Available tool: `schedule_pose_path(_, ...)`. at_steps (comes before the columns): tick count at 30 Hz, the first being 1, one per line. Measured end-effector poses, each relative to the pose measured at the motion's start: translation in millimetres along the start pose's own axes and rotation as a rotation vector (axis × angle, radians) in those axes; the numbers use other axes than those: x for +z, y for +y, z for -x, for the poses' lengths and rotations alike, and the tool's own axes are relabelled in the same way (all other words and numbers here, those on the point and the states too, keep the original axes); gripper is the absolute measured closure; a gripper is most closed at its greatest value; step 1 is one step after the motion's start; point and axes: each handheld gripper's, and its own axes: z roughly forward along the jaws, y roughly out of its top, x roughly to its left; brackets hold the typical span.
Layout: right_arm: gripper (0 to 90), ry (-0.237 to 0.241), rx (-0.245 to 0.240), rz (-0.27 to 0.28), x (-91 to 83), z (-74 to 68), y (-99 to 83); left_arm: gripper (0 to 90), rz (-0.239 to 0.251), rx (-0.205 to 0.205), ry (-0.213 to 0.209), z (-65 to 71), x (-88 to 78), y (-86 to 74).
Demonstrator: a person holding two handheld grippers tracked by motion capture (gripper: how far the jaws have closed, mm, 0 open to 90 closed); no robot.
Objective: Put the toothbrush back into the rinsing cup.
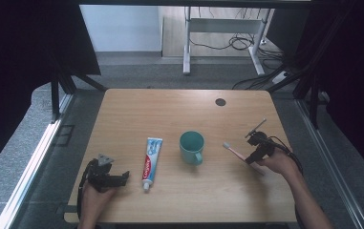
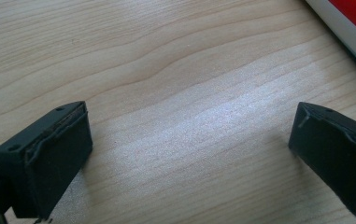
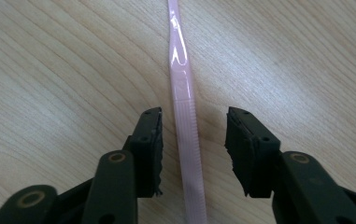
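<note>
A pink toothbrush lies flat on the wooden table at the right, bristles toward the teal mug. My right gripper sits low over its handle. In the right gripper view the handle runs between the jaws with a gap on each side, so my right gripper is open. My left gripper rests near the front left corner, open wide over bare wood. A red and white toothpaste tube lies just right of it, and its edge shows in the left gripper view.
A small black disc is set into the table near the far edge. Beyond the table stand a white desk frame and cables on the floor. Dark curtains hang on both sides.
</note>
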Motion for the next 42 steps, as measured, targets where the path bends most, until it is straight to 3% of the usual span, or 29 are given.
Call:
schedule_pose_path(19, 72.8, 0.033, -0.022, -0.051, 5.4, 0.1, 24.5, 0.0, 0.0, 0.003, -0.001, 0.1, 0.2, 0.2)
schedule_pose_path(31, 75.0, 0.049, -0.042, -0.093, 12.9, -1.2, 31.7, 0.0, 0.0, 0.004, -0.001, 0.2, 0.2, 0.3)
schedule_pose_path(42, 75.8, 0.024, -0.086, -0.17, 21.5, -6.6, 38.8, 0.0, 0.0, 0.004, -0.002, 0.2, 0.2, 0.3)
